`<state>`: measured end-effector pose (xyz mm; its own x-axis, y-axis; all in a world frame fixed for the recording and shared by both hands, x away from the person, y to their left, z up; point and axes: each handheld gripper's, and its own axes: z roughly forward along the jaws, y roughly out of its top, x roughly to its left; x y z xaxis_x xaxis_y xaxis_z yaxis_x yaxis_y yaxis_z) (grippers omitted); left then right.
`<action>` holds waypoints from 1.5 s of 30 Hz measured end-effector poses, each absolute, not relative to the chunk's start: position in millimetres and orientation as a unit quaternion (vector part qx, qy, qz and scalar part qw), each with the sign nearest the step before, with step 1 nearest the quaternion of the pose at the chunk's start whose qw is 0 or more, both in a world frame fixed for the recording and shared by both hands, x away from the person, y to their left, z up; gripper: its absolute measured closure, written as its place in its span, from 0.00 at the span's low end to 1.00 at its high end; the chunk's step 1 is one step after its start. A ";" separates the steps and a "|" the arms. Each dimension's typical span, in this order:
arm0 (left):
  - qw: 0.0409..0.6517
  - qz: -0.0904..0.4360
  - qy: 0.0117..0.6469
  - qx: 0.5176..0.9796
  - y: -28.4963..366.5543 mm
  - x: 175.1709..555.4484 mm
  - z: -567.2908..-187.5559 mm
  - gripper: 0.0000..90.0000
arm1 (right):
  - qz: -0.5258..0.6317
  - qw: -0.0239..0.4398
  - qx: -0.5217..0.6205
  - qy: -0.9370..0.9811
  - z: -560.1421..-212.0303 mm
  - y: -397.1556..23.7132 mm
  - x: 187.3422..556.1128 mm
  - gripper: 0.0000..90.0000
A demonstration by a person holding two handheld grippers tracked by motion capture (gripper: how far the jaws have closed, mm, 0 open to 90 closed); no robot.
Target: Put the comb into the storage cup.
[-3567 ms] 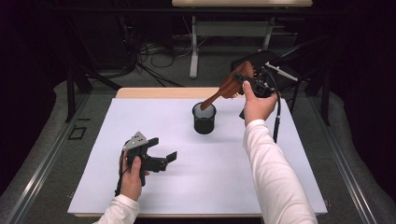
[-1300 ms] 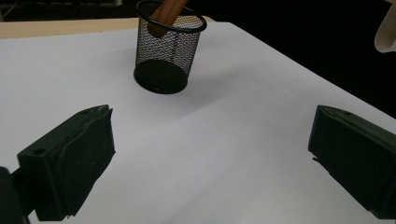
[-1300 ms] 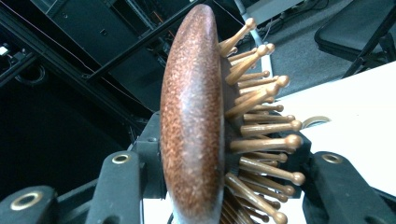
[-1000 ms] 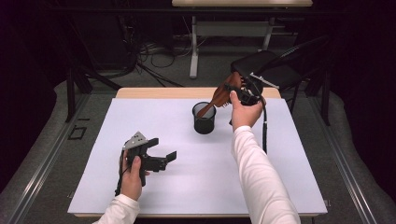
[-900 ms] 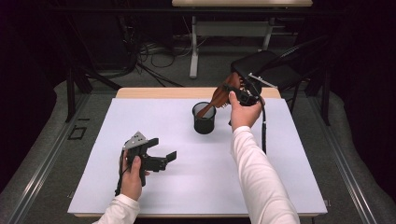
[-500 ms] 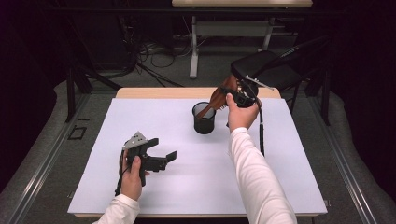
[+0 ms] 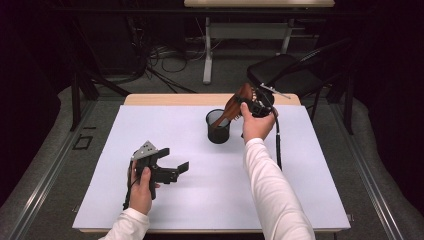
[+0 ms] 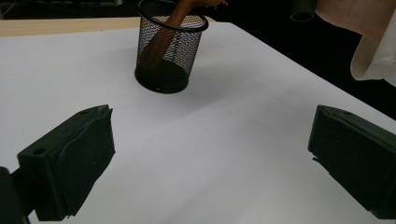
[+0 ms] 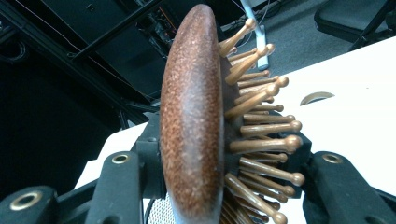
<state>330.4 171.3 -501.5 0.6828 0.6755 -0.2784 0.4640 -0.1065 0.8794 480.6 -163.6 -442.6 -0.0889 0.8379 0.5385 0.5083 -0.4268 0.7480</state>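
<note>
Lower left of the high view: left tongs (image 7: 170, 167) resting wide open, empty, on the white surface (image 7: 100, 200). Farther up, centre: right tongs (image 7: 250, 102) clamped on the wooden hairbrush (image 7: 232, 106), now tipped steeper than seconds ago, handle inside the mesh cup (image 7: 218, 127). Probably near release.

Hairbrush tips up steeper in the cup

The right gripper (image 7: 248, 101), clamped on the wooden hairbrush (image 7: 234, 106), sits closer above the mesh cup (image 7: 218, 126) than seconds ago; the handle reaches deeper inside.

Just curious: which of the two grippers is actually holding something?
The right gripper, clamped on the wooden hairbrush whose handle is in the mesh cup. The left gripper is open, empty.
</note>
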 end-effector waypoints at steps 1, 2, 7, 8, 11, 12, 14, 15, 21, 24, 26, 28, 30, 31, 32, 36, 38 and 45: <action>0.546 0.097 0.387 0.737 171.1 330.4 -501.6 0.00 | 0.532 0.157 0.657 0.511 -443.5 -162.9 480.9 0.54; 0.545 0.096 0.387 0.738 171.1 330.4 -501.7 0.00 | 0.529 0.154 0.658 0.513 -443.5 -162.8 480.7 0.54; 0.545 0.096 0.386 0.738 171.0 330.6 -502.2 0.00 | 0.528 0.153 0.657 0.515 -445.2 -161.8 481.0 0.54; 0.544 0.097 0.386 0.739 171.1 330.6 -502.1 0.00 | 0.528 0.153 0.658 0.515 -445.5 -161.9 481.0 0.54; 0.545 0.096 0.387 0.738 170.9 330.7 -502.5 0.00 | 0.527 0.152 0.659 0.516 -446.9 -162.6 480.9 0.54; 0.544 0.096 0.387 0.738 170.9 330.8 -502.5 0.00 | 0.527 0.151 0.659 0.515 -447.4 -162.7 481.0 0.54; 0.543 0.097 0.387 0.739 170.7 330.8 -502.7 0.00 | 0.524 0.150 0.660 0.517 -448.4 -163.2 480.9 0.54; 0.543 0.098 0.387 0.739 170.7 330.8 -502.7 0.00 | 0.525 0.151 0.660 0.516 -449.2 -163.4 481.2 0.54; 0.544 0.096 0.388 0.737 171.0 331.0 -503.1 0.00 | 0.522 0.152 0.662 0.516 -451.0 -164.5 480.9 0.54; 0.544 0.096 0.388 0.737 170.8 331.0 -503.2 0.00 | 0.524 0.152 0.662 0.514 -452.4 -165.2 480.9 0.54; 0.543 0.096 0.388 0.739 170.8 331.1 -503.2 0.00 | 0.524 0.149 0.664 0.513 -452.9 -165.6 480.6 0.54; 0.543 0.096 0.388 0.739 170.8 331.2 -503.3 0.00 | 0.526 0.148 0.665 0.510 -453.5 -166.0 480.8 0.54; 0.543 0.096 0.388 0.739 170.8 331.2 -503.4 0.00 | 0.526 0.146 0.664 0.510 -453.9 -166.5 480.9 0.54; 0.543 0.096 0.388 0.739 170.8 331.3 -503.4 0.00 | 0.526 0.145 0.665 0.509 -454.1 -166.7 480.8 0.54; 0.543 0.095 0.388 0.739 170.8 331.3 -503.5 0.00 | 0.527 0.144 0.665 0.509 -454.3 -166.9 480.9 0.54; 0.544 0.095 0.388 0.738 171.1 331.4 -503.5 0.00 | 0.532 0.143 0.665 0.504 -456.3 -167.2 481.8 0.54; 0.544 0.095 0.388 0.738 171.0 331.5 -503.6 0.00 | 0.528 0.138 0.667 0.507 -456.0 -168.1 481.1 0.54; 0.543 0.095 0.388 0.739 170.9 331.4 -503.5 0.00 | 0.530 0.139 0.667 0.506 -456.9 -169.0 481.3 0.54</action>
<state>331.4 170.9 -503.5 0.6808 0.6767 -0.2804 0.4695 -0.1094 0.8761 481.3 -169.0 -456.9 -0.0725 0.8212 0.5661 0.5270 -0.4504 0.7207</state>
